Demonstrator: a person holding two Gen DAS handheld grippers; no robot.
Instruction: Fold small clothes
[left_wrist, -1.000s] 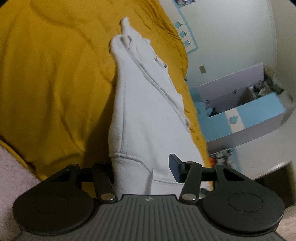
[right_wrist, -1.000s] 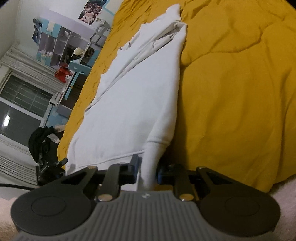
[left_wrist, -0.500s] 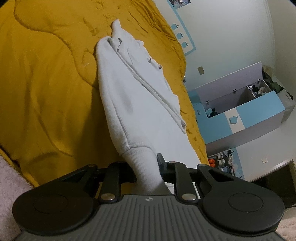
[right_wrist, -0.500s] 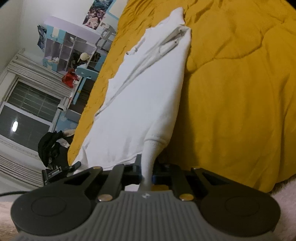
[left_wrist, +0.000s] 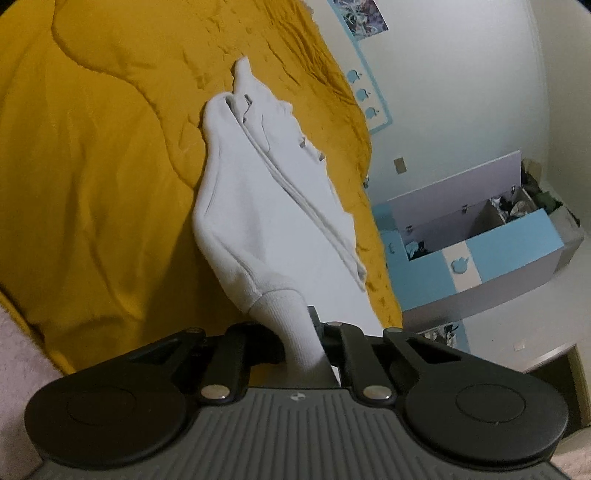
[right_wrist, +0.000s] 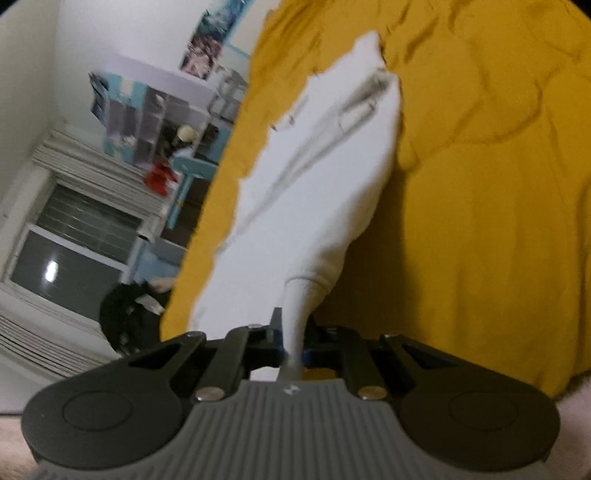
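Note:
A white sweatshirt (left_wrist: 266, 206) lies stretched along a mustard-yellow quilt (left_wrist: 92, 166). My left gripper (left_wrist: 299, 332) is shut on its ribbed hem at one corner and lifts that corner off the quilt. My right gripper (right_wrist: 291, 339) is shut on the other hem corner of the same sweatshirt (right_wrist: 325, 177), also raised. The far end of the garment, with the neck and folded sleeves, still rests on the quilt (right_wrist: 480, 184).
A blue and white toy chest (left_wrist: 480, 236) with its lid open stands beside the bed. A shelf unit (right_wrist: 155, 122), a window (right_wrist: 74, 236) and dark clothes on the floor (right_wrist: 129, 314) lie off the bed's other side.
My left gripper closed on the hem. Both grippers have lifted and pulled the hem up, stretching the sweatshirt; the right view has swung and blurred.

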